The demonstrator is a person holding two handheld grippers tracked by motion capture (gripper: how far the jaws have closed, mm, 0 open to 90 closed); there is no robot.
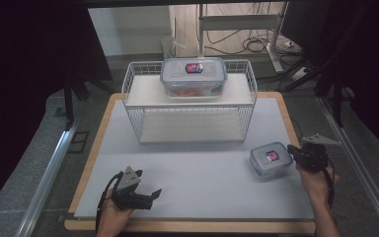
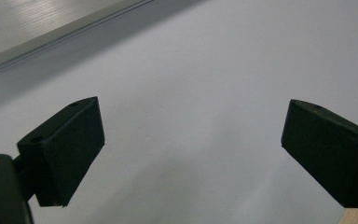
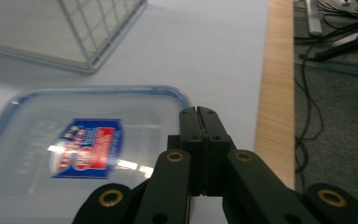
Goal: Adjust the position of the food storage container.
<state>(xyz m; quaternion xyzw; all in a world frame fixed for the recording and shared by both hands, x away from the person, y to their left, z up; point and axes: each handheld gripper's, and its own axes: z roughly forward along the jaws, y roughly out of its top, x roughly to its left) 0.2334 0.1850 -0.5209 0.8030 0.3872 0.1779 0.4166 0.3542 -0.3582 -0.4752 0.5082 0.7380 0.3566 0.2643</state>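
A small clear container with a blue-rimmed lid and a red-and-blue label point(image 1: 271, 159) point(image 3: 81, 147) lies on the white mat at the front right. My right gripper point(image 1: 291, 148) point(image 3: 199, 112) is shut, jaws pressed flat together with nothing seen between them. Its tip lies at the container's right edge, over the lid's rim. My left gripper point(image 1: 149, 188) point(image 2: 191, 112) hovers low over bare mat at the front left. Its jaws are spread wide and hold nothing. A larger container of the same kind point(image 1: 193, 76), with orange contents, stands on the top shelf of a white wire rack point(image 1: 135, 106).
The wire rack stands at the back middle of the table, and its lower shelf point(image 1: 190, 126) point(image 3: 32, 28) holds nothing. The wooden table edge point(image 3: 275, 93) runs close to the right of the small container. Cables and a desk frame point(image 1: 237, 24) lie on the floor beyond.
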